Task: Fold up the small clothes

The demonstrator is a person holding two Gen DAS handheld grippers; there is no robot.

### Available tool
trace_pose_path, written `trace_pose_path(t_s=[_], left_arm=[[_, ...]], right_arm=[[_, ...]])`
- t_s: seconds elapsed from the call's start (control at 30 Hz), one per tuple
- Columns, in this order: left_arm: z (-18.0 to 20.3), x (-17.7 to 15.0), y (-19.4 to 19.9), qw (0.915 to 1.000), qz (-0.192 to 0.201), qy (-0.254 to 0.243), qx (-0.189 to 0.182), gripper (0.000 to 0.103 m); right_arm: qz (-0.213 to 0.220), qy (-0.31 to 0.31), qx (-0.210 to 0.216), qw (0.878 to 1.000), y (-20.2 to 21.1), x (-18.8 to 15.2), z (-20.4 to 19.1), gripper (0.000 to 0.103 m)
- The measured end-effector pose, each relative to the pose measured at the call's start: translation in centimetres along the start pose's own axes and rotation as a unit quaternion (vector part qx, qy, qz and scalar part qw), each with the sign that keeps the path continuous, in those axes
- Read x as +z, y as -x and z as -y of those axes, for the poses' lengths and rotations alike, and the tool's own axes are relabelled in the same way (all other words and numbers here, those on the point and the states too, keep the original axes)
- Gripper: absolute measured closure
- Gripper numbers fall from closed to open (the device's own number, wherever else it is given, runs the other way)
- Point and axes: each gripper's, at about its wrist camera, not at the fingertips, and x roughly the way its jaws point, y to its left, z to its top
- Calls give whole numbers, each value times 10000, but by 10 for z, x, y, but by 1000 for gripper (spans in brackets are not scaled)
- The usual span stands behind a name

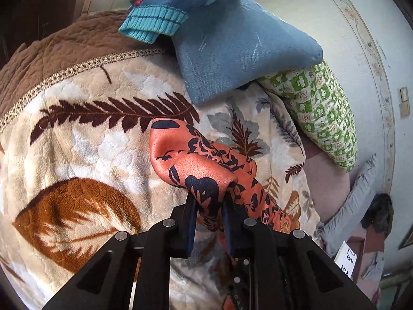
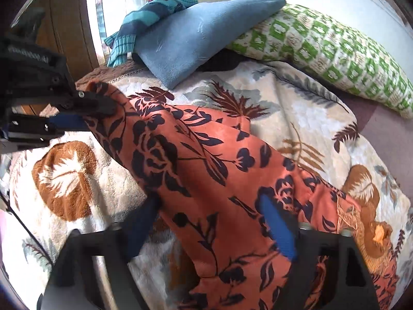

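An orange garment with a dark navy floral print (image 2: 206, 170) lies stretched over a leaf-patterned blanket (image 2: 296, 103). My left gripper (image 1: 207, 201) is shut on one end of the garment (image 1: 196, 160) and lifts it off the blanket; it also shows at the left of the right wrist view (image 2: 103, 108). My right gripper (image 2: 211, 222) is open, its blue-padded fingers (image 2: 278, 230) spread wide on either side of the garment's lower part, with cloth lying between them.
A folded blue cloth (image 1: 240, 54) lies at the back of the blanket with a striped teal knit garment (image 1: 165, 7) on it. A green and white patterned pillow (image 1: 322, 113) lies to the right. A wall stands behind.
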Motion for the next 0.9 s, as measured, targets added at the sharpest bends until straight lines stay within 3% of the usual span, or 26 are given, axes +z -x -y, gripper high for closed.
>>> trace_pose_path(t_s=[0.03,0.1,0.17,0.23,0.37,0.47,0.53,0.6,0.63,0.67,0.73,0.83,0.9], left_arm=[[11,-2,6,9996,90,-260,79,87],[35,-12,26,9954,319,-890,162,87],[55,-26,38,9894,386,-1395,120,85],[57,-40,40,9889,295,-1455,117,83],[9,-51,40,9987,41,-481,-169,78],[-32,-53,32,9974,-162,342,-613,78],[-52,-49,31,9956,-156,622,-681,78],[-65,-46,37,9941,-117,777,-748,78],[-69,-43,41,9937,-68,827,-754,77],[-73,-42,48,9937,8,842,-733,76],[-81,-38,60,9937,143,837,-731,75],[-99,-37,78,9932,299,893,-688,71],[-111,-40,91,9924,369,964,-676,69]], right_arm=[[-74,29,151,9999,-4,3,-2,93],[240,-351,334,9985,12,0,12,95],[706,-968,850,9892,39,-17,40,95],[705,-1456,1038,9814,49,-40,67,95],[116,-1967,758,9774,30,-85,106,96],[-168,-2740,1072,9556,17,-109,135,93],[-130,-2849,1284,9498,20,-108,135,90],[-59,-2546,1400,9568,27,-96,121,84],[15,-2297,1367,9636,33,-87,109,69],[121,-2002,1318,9708,38,-79,95,45],[355,-1287,1220,9835,48,-64,62,27],[558,52,758,9956,52,-44,1,29],[690,898,335,9930,48,-34,-39,29]])
